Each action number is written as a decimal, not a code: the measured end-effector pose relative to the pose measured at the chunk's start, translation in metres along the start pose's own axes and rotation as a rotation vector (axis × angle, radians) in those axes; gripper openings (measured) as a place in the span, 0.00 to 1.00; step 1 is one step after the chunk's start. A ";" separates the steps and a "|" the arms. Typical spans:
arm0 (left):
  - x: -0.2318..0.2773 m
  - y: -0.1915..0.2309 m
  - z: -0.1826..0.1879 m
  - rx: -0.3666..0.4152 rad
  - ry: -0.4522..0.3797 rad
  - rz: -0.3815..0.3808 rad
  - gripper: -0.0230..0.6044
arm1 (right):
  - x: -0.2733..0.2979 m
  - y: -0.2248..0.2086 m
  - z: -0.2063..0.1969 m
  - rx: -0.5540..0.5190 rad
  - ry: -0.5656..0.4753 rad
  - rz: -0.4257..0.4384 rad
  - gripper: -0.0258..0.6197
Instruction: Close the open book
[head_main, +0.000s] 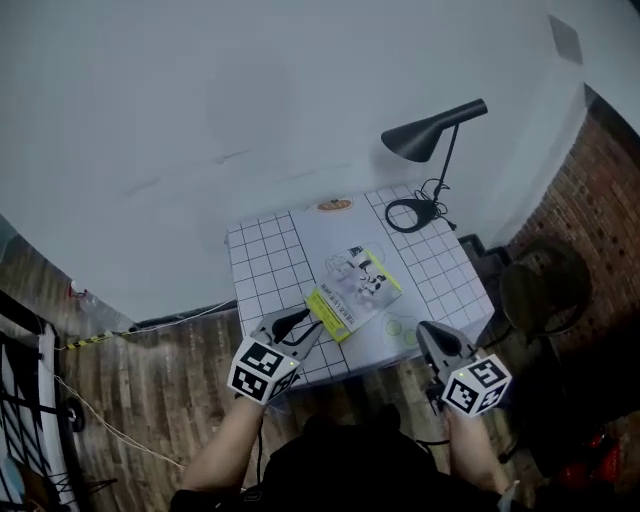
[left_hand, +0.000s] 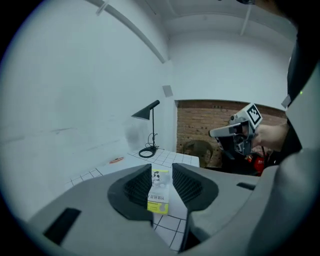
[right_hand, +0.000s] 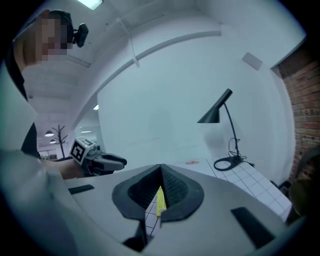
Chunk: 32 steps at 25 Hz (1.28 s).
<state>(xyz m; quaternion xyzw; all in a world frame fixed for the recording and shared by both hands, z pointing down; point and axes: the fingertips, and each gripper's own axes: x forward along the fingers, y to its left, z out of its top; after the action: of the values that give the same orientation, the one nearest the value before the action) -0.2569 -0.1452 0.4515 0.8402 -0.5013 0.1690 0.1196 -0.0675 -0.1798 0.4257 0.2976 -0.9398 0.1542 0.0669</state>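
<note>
Book (head_main: 355, 290) lying on gridded table (head_main: 262, 250), left claw (head_main: 302, 328) apart, right claw (head_main: 428, 335) together

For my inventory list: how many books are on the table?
1. The book lies on the grey mat, mid-table; nothing seems to hide another.

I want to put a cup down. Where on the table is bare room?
Bare: the white gridded strip left of the yellow-banded closed book, and the squares right of it. Crowded: the far right corner, where the black desk lamp stands.
</note>
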 end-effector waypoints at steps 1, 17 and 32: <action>-0.001 -0.002 0.004 -0.038 -0.011 0.026 0.25 | 0.002 0.002 0.005 -0.032 0.005 0.047 0.04; 0.007 -0.055 0.048 -0.211 -0.104 0.345 0.25 | -0.013 -0.046 0.067 -0.067 -0.062 0.386 0.04; -0.020 -0.005 0.125 -0.051 -0.188 0.391 0.25 | 0.001 -0.025 0.157 -0.105 -0.293 0.315 0.04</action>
<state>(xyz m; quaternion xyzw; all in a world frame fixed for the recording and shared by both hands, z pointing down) -0.2406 -0.1727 0.3290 0.7358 -0.6677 0.0970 0.0583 -0.0591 -0.2510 0.2842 0.1622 -0.9811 0.0685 -0.0797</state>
